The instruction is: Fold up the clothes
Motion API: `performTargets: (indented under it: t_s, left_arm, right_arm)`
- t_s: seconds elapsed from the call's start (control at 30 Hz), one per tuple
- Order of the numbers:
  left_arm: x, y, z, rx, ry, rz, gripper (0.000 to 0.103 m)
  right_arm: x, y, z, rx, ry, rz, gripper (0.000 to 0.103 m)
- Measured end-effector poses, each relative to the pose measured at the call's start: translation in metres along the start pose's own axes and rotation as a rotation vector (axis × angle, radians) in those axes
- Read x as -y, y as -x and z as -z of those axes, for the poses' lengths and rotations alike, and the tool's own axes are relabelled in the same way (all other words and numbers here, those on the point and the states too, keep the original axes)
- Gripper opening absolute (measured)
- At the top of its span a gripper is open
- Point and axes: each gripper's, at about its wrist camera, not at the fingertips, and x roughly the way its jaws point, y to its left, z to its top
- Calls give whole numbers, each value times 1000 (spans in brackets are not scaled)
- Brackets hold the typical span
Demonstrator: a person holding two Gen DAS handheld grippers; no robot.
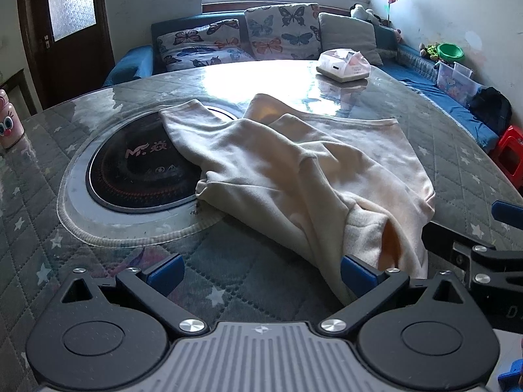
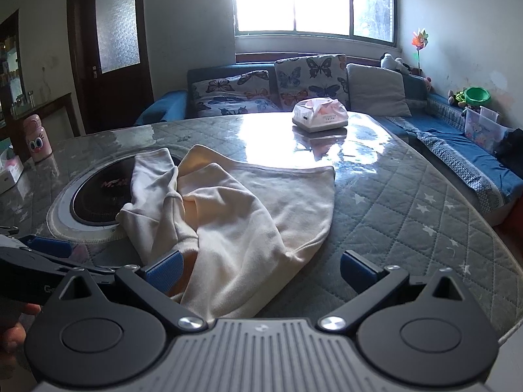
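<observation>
Sunlit tabletop (image 1: pixel 457 163) is carrying a rumpled cream garment (image 1: pixel 294 163), lying partly over the inset cooker (image 1: pixel 137 170). We are hovering both the left claw (image 1: pixel 261 272) and right claw (image 2: pixel 261 269) spread, gripping nothing; next, we judge, comes pinching its near edge.

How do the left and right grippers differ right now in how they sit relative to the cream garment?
The left gripper has only its right finger at the cream garment; its left finger is over bare quilted table. The right gripper mirrors that: its left finger touches the garment's near edge, its right finger over bare table. Both are open, holding nothing, at the garment's near end.
</observation>
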Motion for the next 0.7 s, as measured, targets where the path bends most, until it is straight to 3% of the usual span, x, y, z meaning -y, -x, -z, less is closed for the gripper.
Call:
performTargets:
  t_s: [0.7]
  left_arm:
    - [-1, -24, -21, -5, -8, -12, 103]
  right_arm:
    - [8, -27, -21, 8, -1, 0, 103]
